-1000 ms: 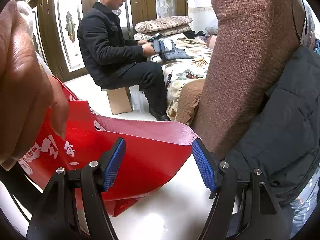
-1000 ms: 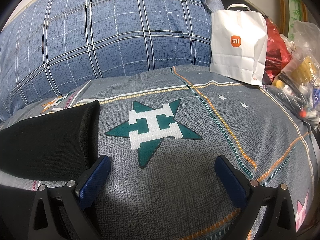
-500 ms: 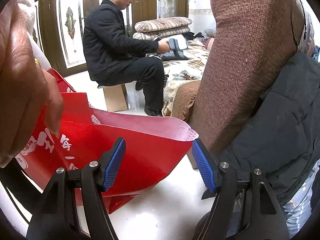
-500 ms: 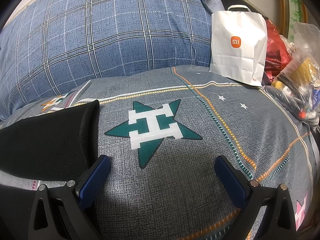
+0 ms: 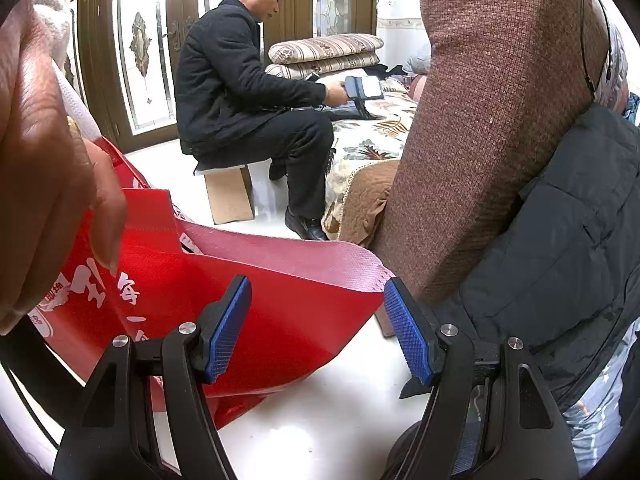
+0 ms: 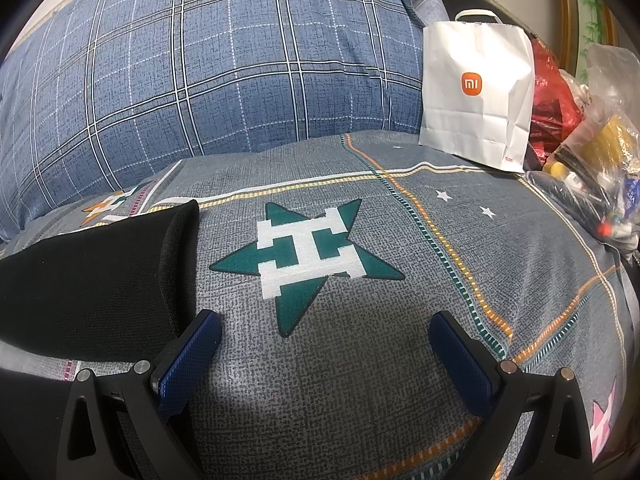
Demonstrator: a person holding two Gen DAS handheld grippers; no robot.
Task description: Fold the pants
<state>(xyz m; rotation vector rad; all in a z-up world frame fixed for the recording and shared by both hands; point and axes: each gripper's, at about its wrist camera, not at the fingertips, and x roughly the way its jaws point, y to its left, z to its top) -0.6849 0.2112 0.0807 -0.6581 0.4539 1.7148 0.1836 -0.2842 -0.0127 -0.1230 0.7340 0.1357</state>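
Note:
Black pants (image 6: 92, 280) lie folded on the grey star-print bed sheet (image 6: 400, 380), at the left of the right wrist view. My right gripper (image 6: 324, 328) hovers open just above the sheet, its left finger beside the pants' edge, with nothing between the pads. My left gripper (image 5: 315, 300) points away from the bed and stands open with nothing in it. Behind its fingers a red woven bag (image 5: 280, 312) is held at its top left by a bare hand (image 5: 44, 160). No pants show in the left wrist view.
A blue plaid quilt (image 6: 220, 72) bulges behind the sheet. A white paper bag (image 6: 476, 96) and plastic bags of small items (image 6: 592, 184) sit at the right. In the left wrist view are a brown padded chair back (image 5: 492, 120), a dark jacket (image 5: 560, 260) and a seated person (image 5: 240, 92).
Both grippers hold still and stay open. The seated person in the background has moved the hands and the device in them. The red bag's rim has shifted slightly.

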